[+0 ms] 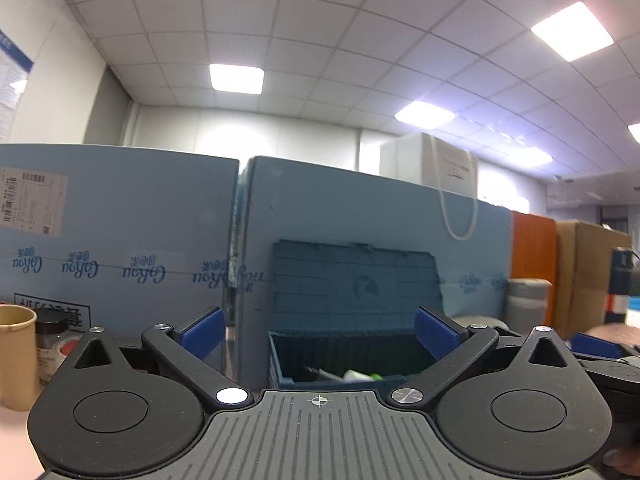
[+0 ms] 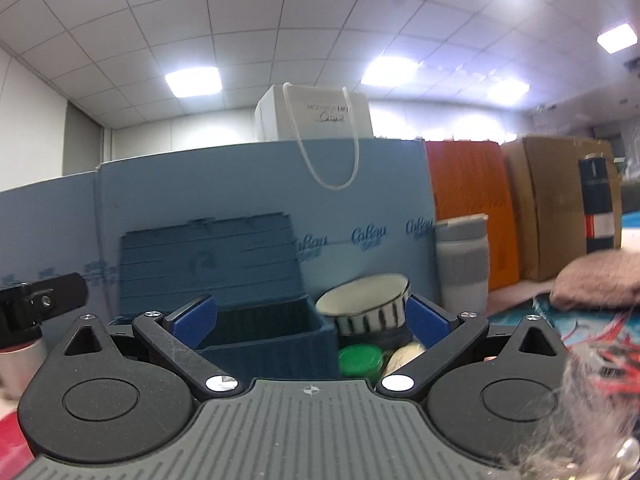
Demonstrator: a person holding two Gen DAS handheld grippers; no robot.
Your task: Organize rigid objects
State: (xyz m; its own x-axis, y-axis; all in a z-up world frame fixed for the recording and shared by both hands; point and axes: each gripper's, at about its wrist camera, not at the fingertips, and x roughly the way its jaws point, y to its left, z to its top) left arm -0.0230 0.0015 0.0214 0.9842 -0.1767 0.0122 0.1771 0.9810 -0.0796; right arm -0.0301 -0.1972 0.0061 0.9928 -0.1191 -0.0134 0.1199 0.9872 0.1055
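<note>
A blue storage box (image 1: 340, 360) with its lid raised stands straight ahead of my left gripper (image 1: 318, 334), which is open and empty. Small items, one white with a green tip (image 1: 362, 376), lie inside the box. In the right wrist view the same box (image 2: 272, 336) is ahead on the left. My right gripper (image 2: 310, 316) is open and empty. Beyond its right finger sits a striped white bowl (image 2: 366, 304), tilted on a dark object, with a green-lidded jar (image 2: 360, 360) and a cream object (image 2: 404, 354) in front of it.
Light blue cartons (image 1: 120, 232) form a wall behind the box. A paper cup (image 1: 14, 356) and a dark-lidded jar (image 1: 50, 340) stand at left. A grey-white tumbler (image 2: 462, 264), an orange panel (image 2: 472, 208), a brown carton (image 2: 556, 204) and a pink cloth (image 2: 600, 280) are at right.
</note>
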